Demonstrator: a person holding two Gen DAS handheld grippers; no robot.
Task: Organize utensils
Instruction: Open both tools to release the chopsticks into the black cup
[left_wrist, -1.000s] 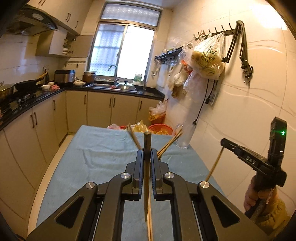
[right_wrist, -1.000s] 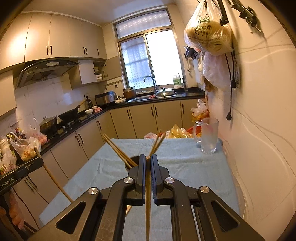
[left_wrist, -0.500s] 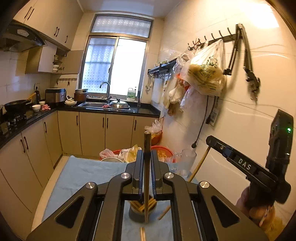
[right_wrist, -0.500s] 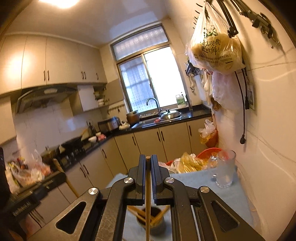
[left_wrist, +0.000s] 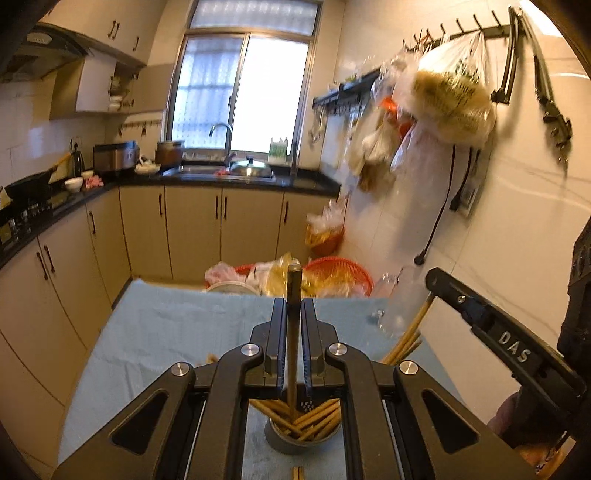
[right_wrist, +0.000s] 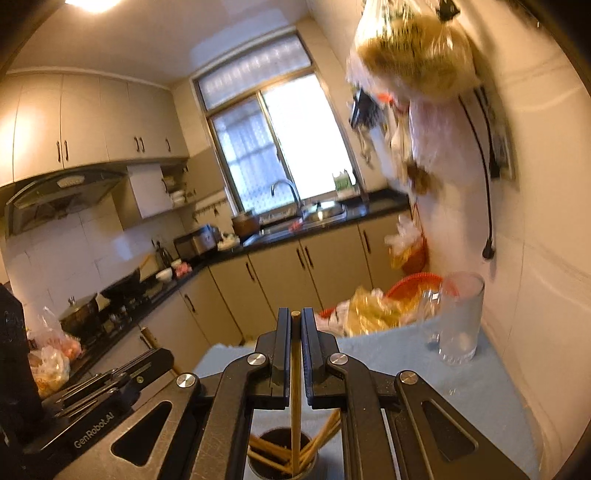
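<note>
Left gripper (left_wrist: 294, 295): jaws nearly closed, clamped on one dark brown chopstick (left_wrist: 294, 284), held upright.
Right gripper (right_wrist: 294, 325): jaws closed on one pale wooden chopstick (right_wrist: 295, 387).
Change: both advanced along blue-cloth counter (left_wrist: 166, 332); round grey chopstick holder (left_wrist: 295, 443) now directly beneath both.
Meaning: positioned for drop-in; release pending.

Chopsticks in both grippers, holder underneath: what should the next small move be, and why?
Probably lower both and then open. The left gripper and right gripper each pinch one chopstick upright above the holder, which already contains other chopsticks. Both tips appear to reach its mouth, so releasing should drop them in.
</note>
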